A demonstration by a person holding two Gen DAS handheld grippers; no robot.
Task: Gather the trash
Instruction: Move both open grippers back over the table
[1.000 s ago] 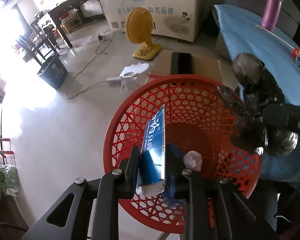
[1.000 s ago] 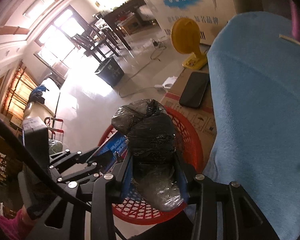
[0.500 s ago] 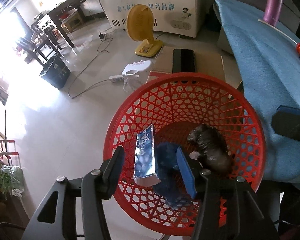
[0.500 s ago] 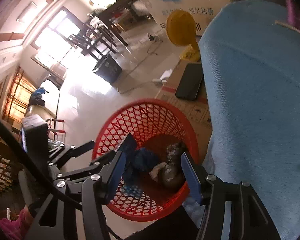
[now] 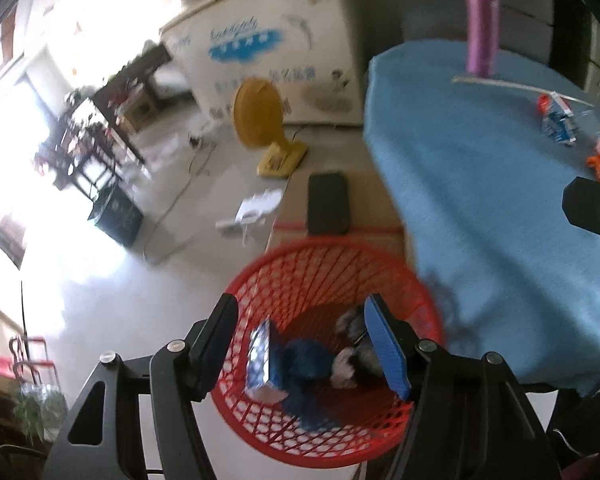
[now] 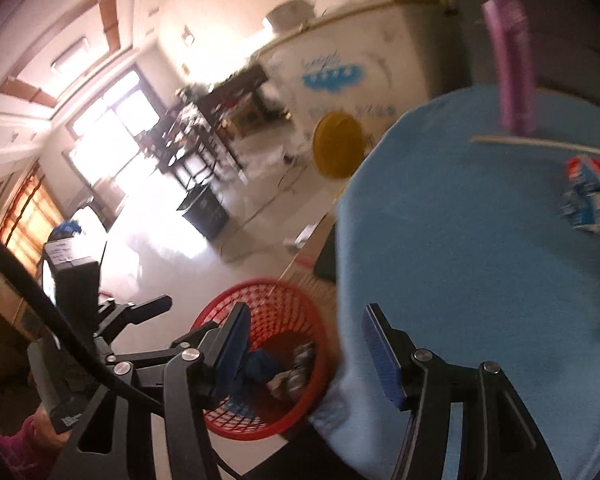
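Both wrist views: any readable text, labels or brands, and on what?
None can be quoted; both views are motion-blurred.
White chest freezer: blue logo patch, script above and a row of blue characters below, all blurred.
Blue carton in the red basket: print too blurred.
Blue wrapper on the blue tablecloth: markings unreadable.

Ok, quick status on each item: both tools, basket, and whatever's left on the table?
Left tool: open, empty, above the basket.
Right tool: open, empty, at the table edge.
Red basket: upright on the floor, holding trash.
Blue carton: in the basket, leaning on edge.
Black bag: in the basket.
Blue wrapper: crumpled, on the table.
Purple bottle: upright, on the table.
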